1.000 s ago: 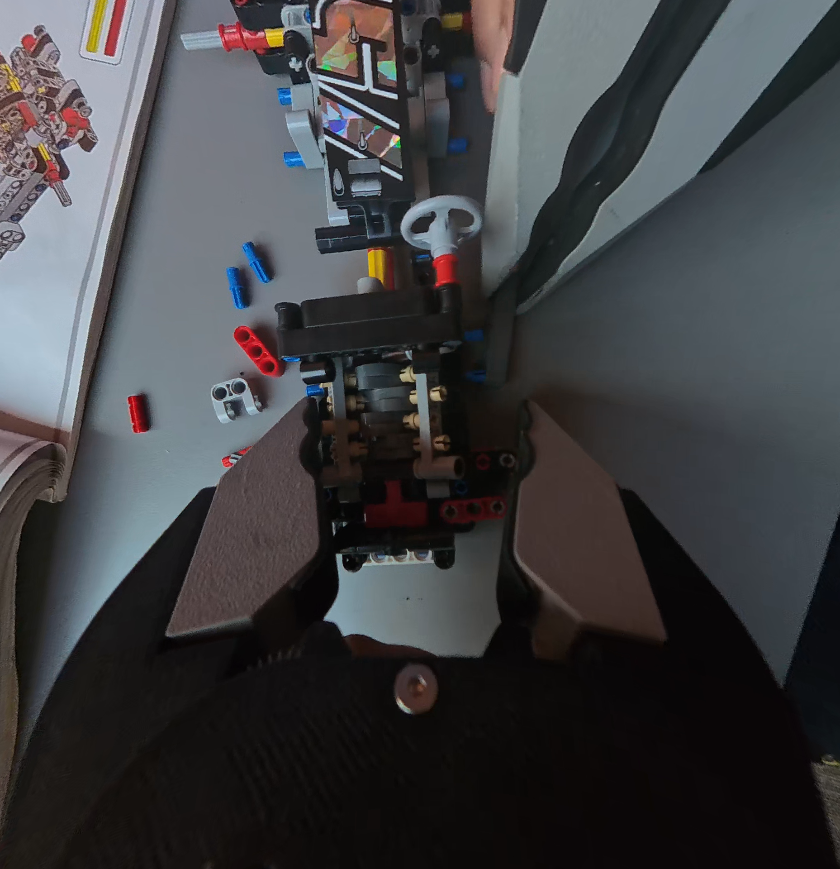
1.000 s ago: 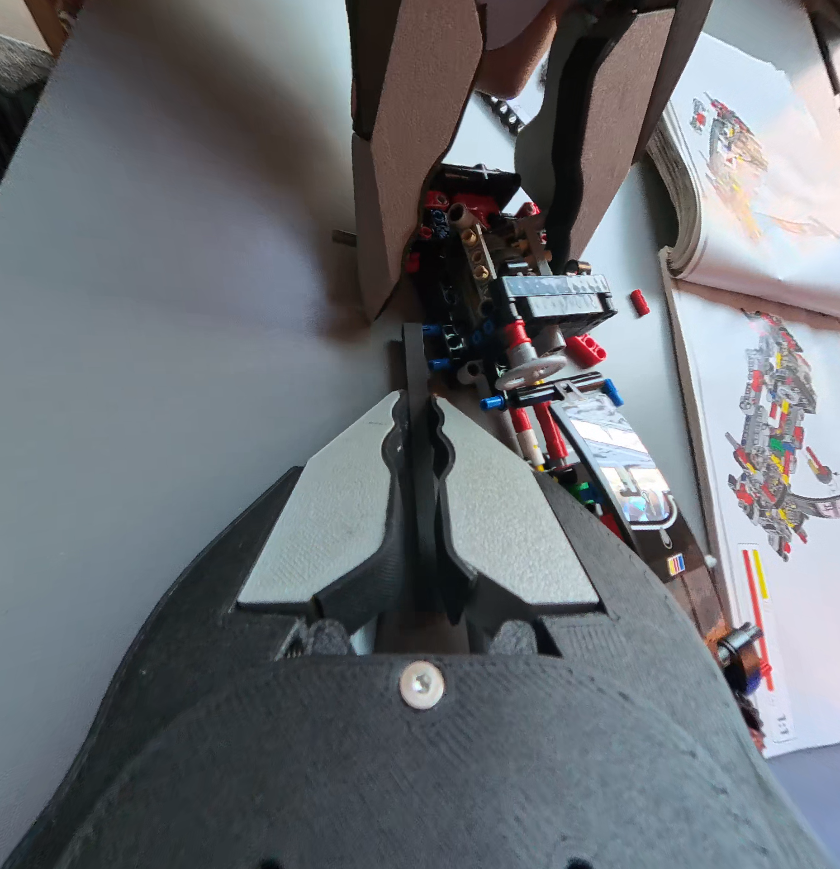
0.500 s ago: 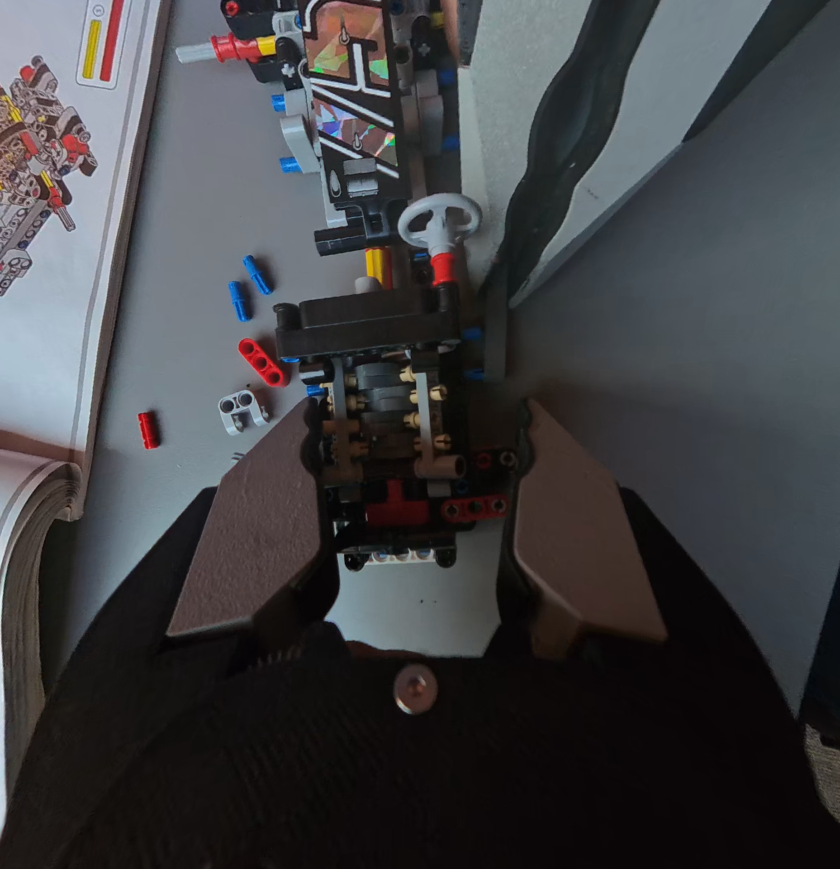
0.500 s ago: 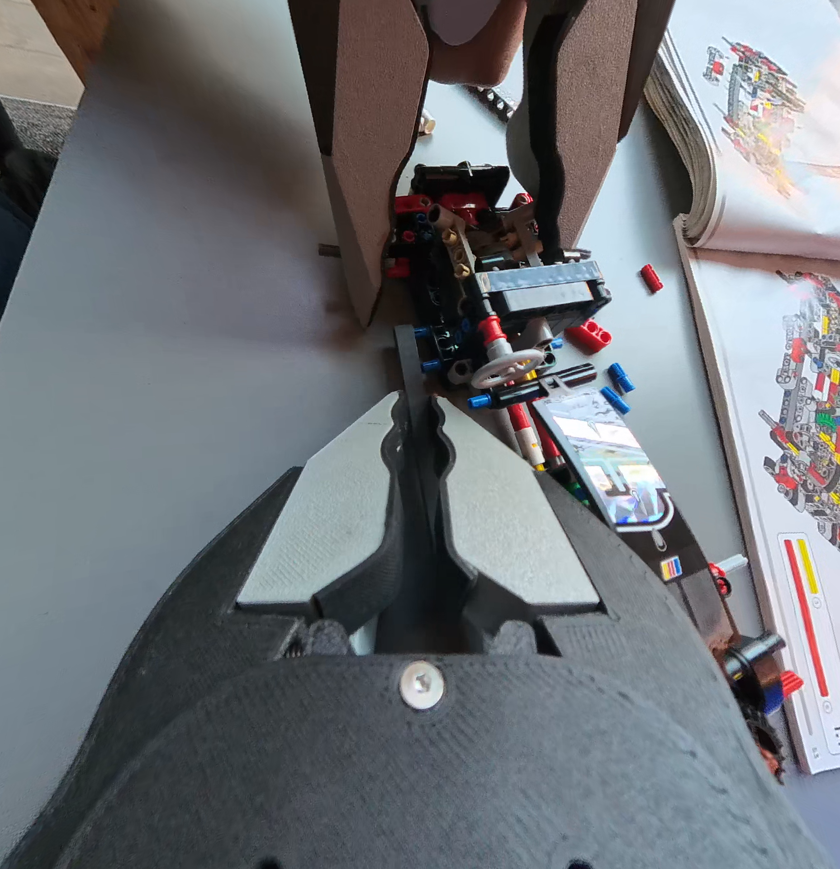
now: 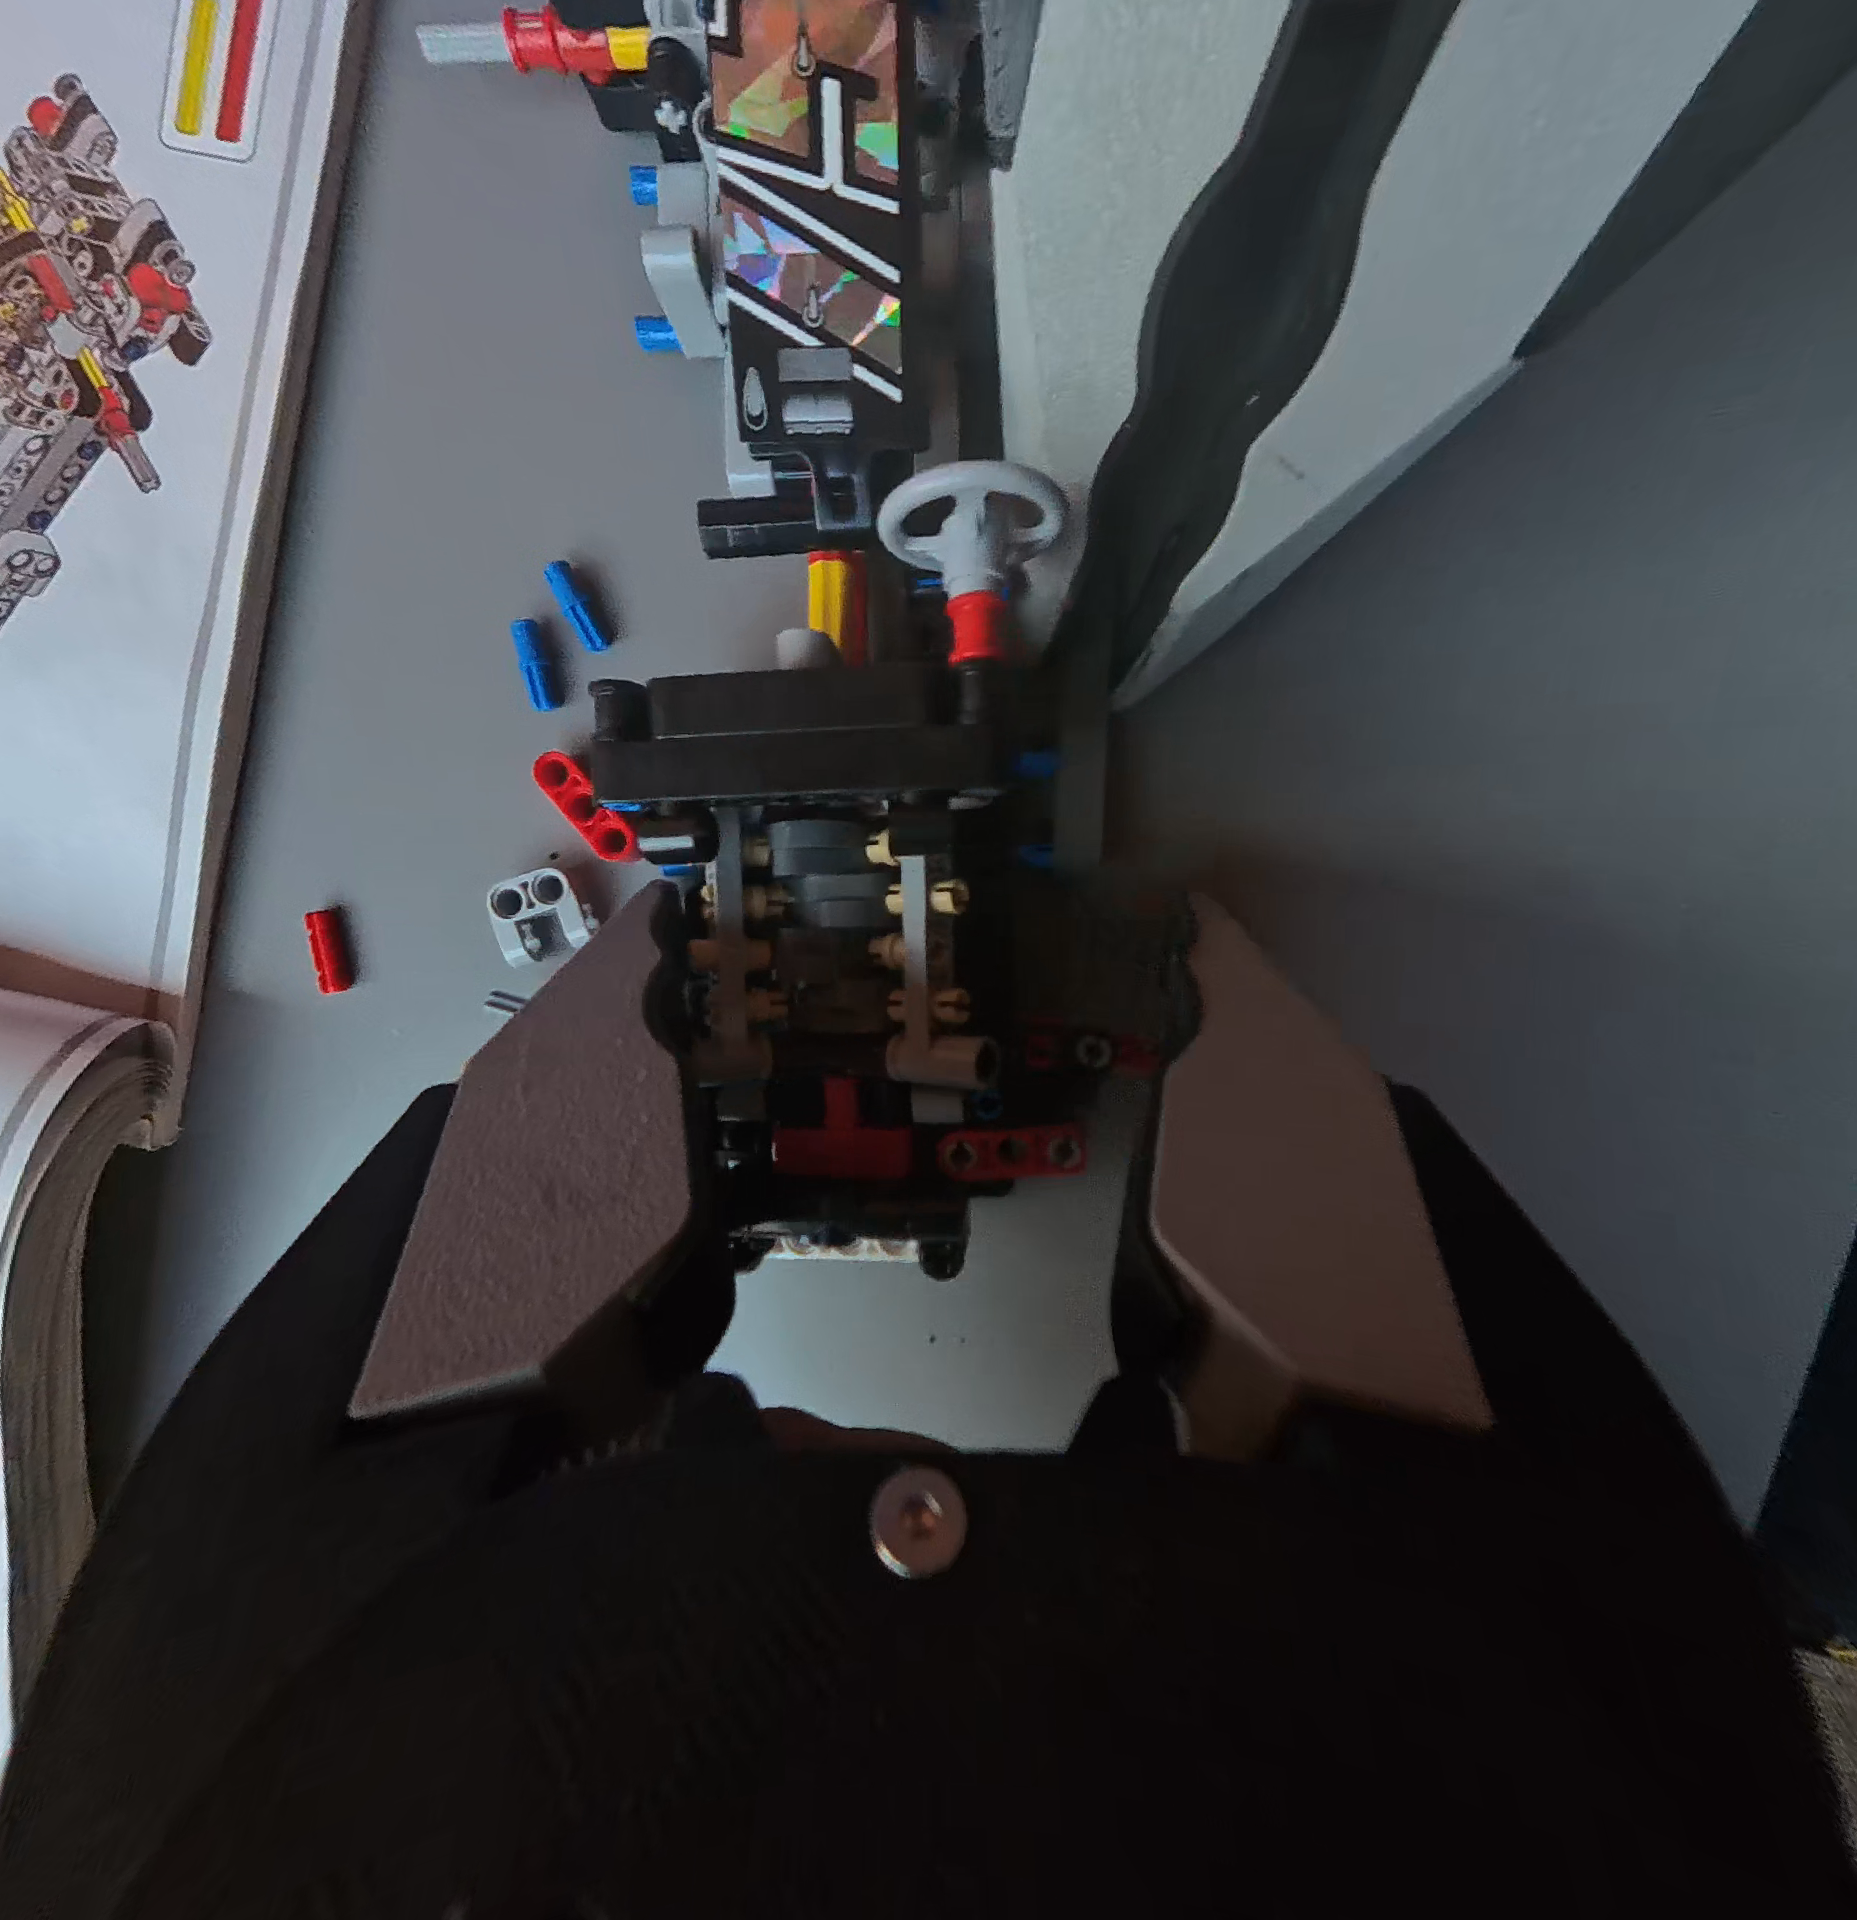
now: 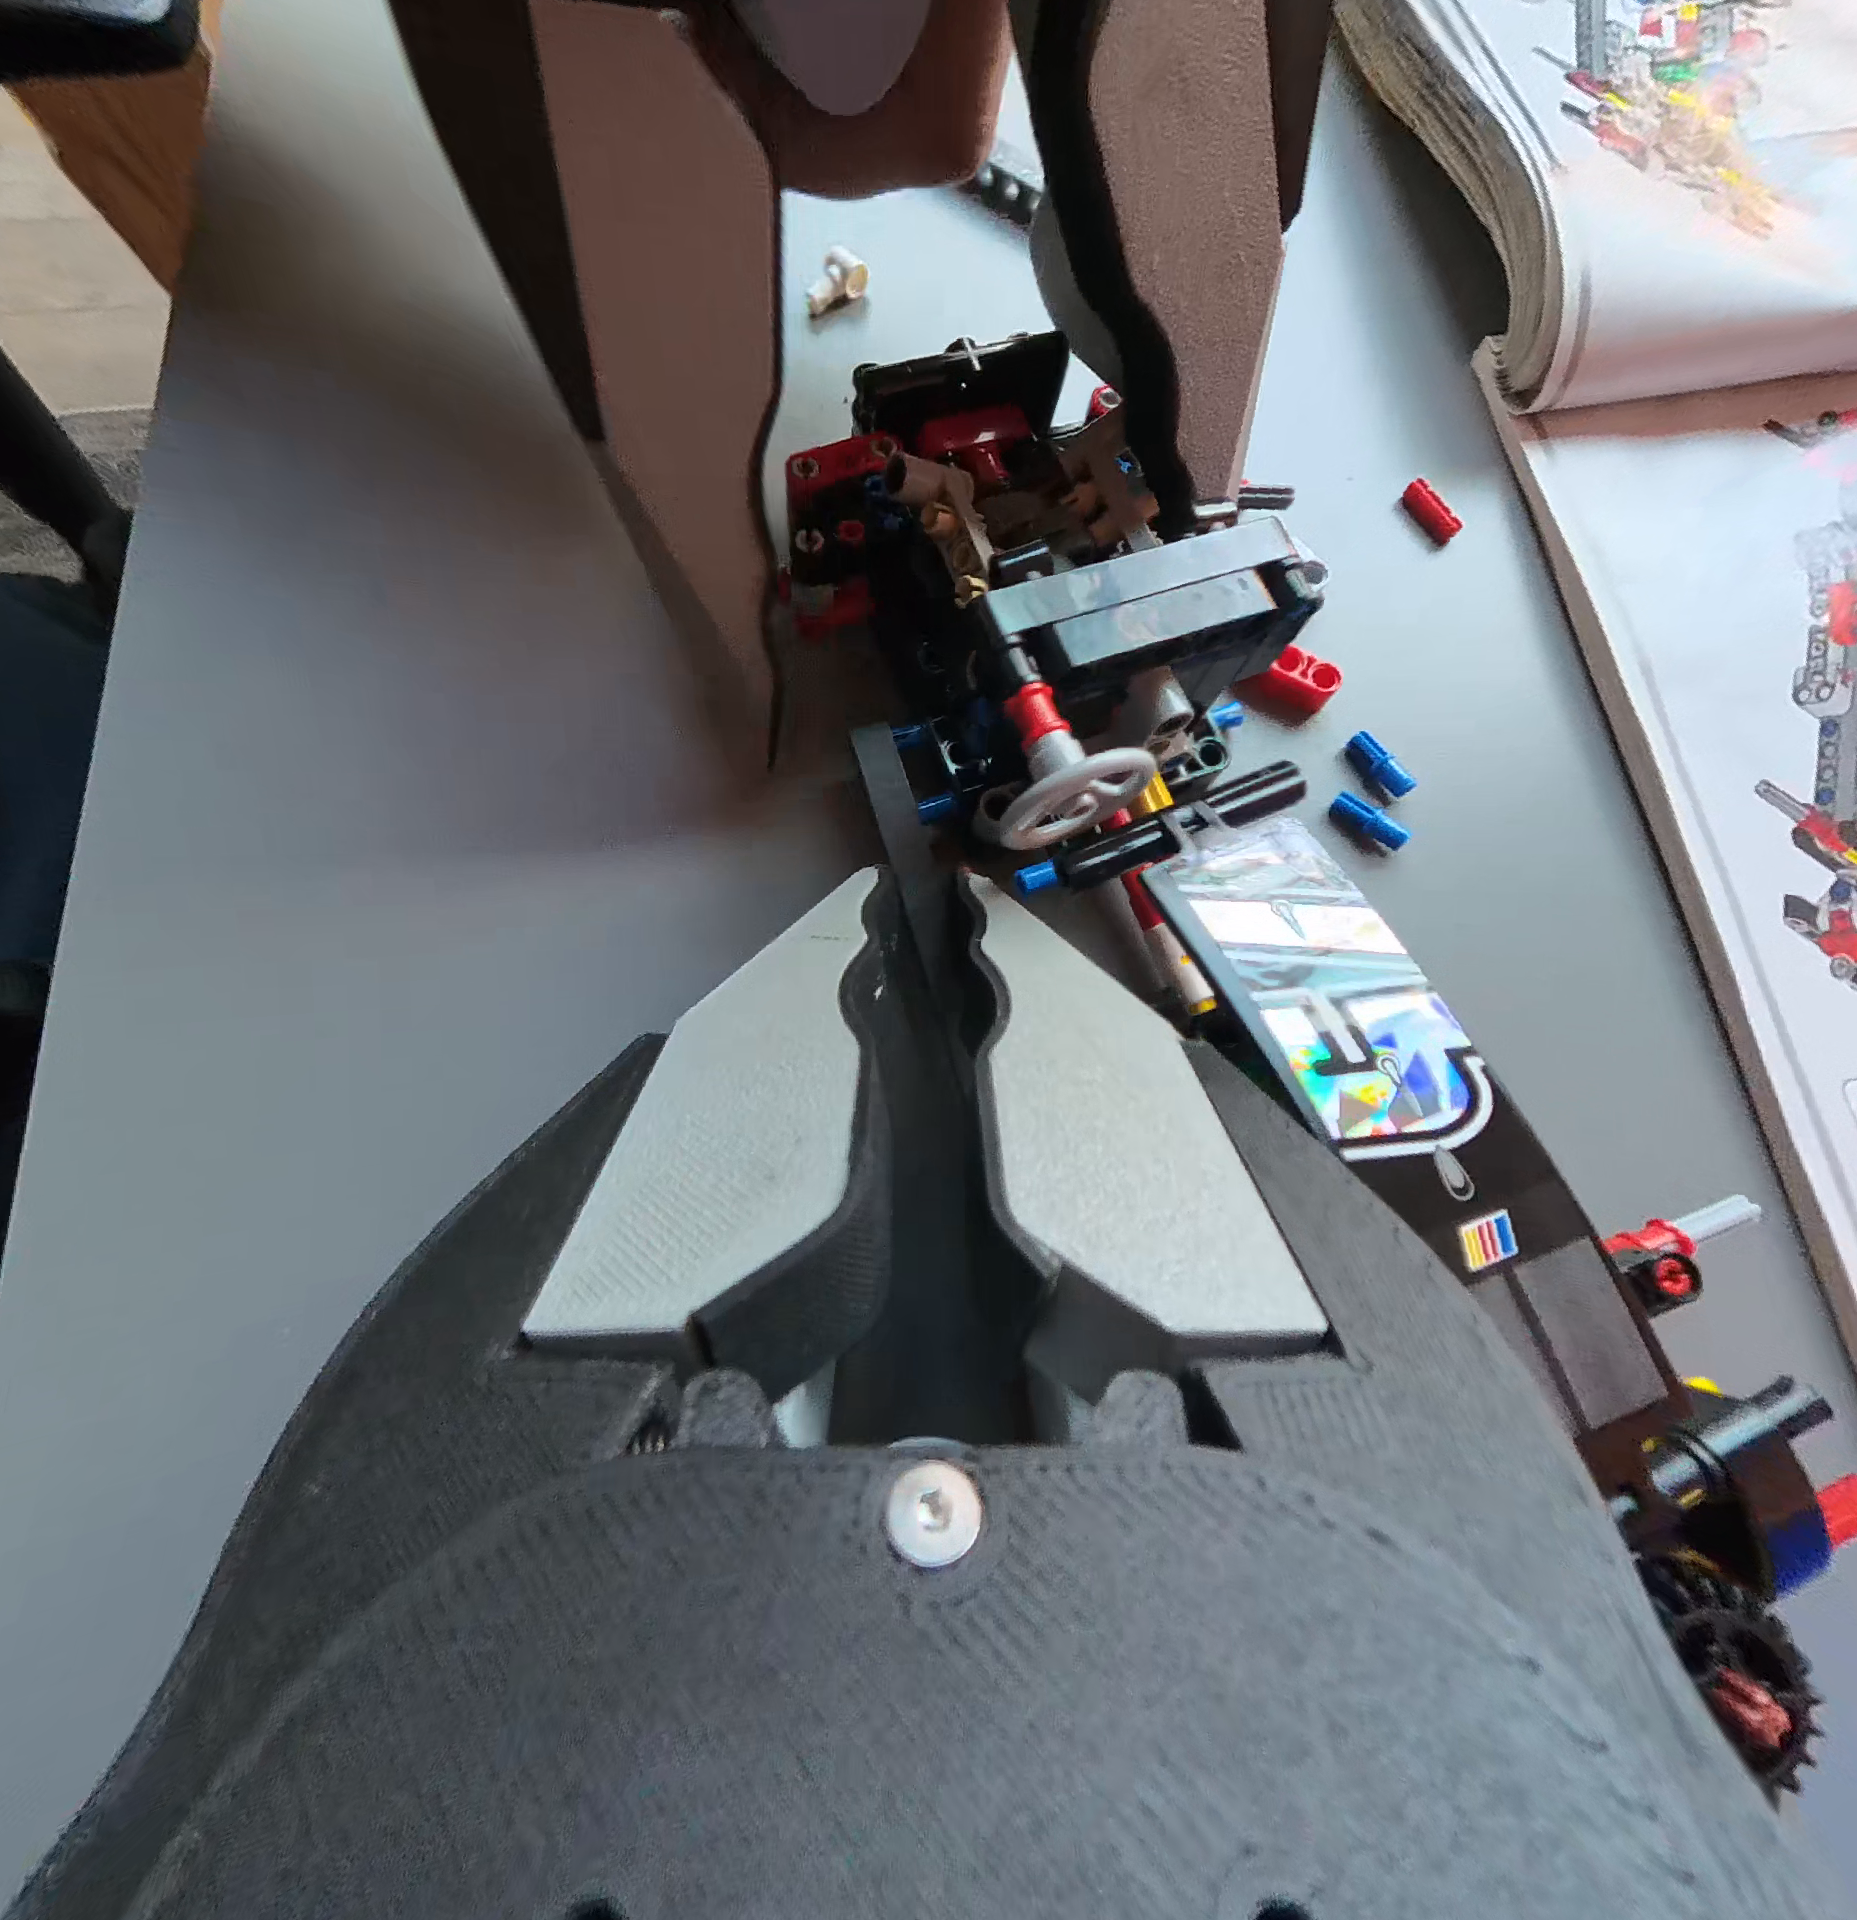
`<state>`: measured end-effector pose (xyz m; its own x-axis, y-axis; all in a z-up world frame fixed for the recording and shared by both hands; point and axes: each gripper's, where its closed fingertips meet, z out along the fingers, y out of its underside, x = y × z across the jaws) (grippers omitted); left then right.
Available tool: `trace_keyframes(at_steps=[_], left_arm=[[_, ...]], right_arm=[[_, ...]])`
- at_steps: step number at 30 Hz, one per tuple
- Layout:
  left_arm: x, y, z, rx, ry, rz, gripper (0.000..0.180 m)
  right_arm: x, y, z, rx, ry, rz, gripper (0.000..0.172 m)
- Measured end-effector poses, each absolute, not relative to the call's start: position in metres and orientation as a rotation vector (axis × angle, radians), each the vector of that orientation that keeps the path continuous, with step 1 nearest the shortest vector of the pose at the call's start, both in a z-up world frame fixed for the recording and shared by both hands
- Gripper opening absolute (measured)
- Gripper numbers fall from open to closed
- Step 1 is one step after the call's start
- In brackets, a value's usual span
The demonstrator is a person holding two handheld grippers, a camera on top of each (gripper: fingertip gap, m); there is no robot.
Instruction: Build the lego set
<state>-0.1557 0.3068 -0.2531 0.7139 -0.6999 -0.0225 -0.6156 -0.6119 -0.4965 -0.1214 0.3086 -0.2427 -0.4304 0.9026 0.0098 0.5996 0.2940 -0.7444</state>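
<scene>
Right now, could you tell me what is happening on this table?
A person is working on a partly built black brick-toy car on the grey table. The left tool straddles its engine end, jaws wide, with a gap at one pad. The right tool is clamped on a thin dark-grey beam along the car's side. Loose pins lie nearby.

Front of the brick-built car (image 6: 1308, 997) hidden behind the right hand-held gripper (image 6: 929, 914); instruction booklet (image 5: 82, 416) cut off at left edge; small pale piece (image 6: 839, 281) too tiny to identify.
</scene>
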Motion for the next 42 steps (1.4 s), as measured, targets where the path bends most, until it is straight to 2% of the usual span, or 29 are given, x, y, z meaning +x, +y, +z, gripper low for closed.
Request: trace_keyframes(at_steps=[2,6,21,27,31,37,38,39,42], left_arm=[[-0.154,0.307,-0.253,-2.444,1.001,-0.236,0.090],[-0.157,0.312,-0.252,-2.432,0.935,-0.229,0.077],[-0.158,0.314,-0.251,-2.447,0.931,-0.219,0.073],[-0.158,0.315,-0.251,-2.437,0.965,-0.222,0.071],[-0.158,0.314,-0.252,-2.440,1.007,-0.224,0.071],[-0.161,0.317,-0.250,-2.437,0.973,-0.192,0.069],[-0.161,0.317,-0.249,-2.433,0.946,-0.241,0.068],[-0.162,0.318,-0.243,-2.406,0.942,-0.263,0.058],[-0.162,0.313,-0.244,-2.411,0.951,-0.289,0.057]], right_arm=[[-0.121,0.307,-0.244,-1.364,-2.136,0.973,0.007],[-0.121,0.305,-0.244,-1.366,-2.138,0.967,0.008],[-0.123,0.307,-0.242,-1.520,-2.120,1.018,0.007],[-0.123,0.307,-0.242,-1.471,-2.125,0.994,0.006],[-0.124,0.306,-0.245,-1.260,-2.178,0.821,0.007],[-0.127,0.312,-0.245,-1.324,-2.133,0.847,0.006],[-0.128,0.312,-0.242,-1.284,-2.121,0.809,0.001],[-0.127,0.309,-0.239,-1.215,-2.125,0.758,0.000],[-0.123,0.311,-0.241,-1.097,-2.105,0.643,0.000]])
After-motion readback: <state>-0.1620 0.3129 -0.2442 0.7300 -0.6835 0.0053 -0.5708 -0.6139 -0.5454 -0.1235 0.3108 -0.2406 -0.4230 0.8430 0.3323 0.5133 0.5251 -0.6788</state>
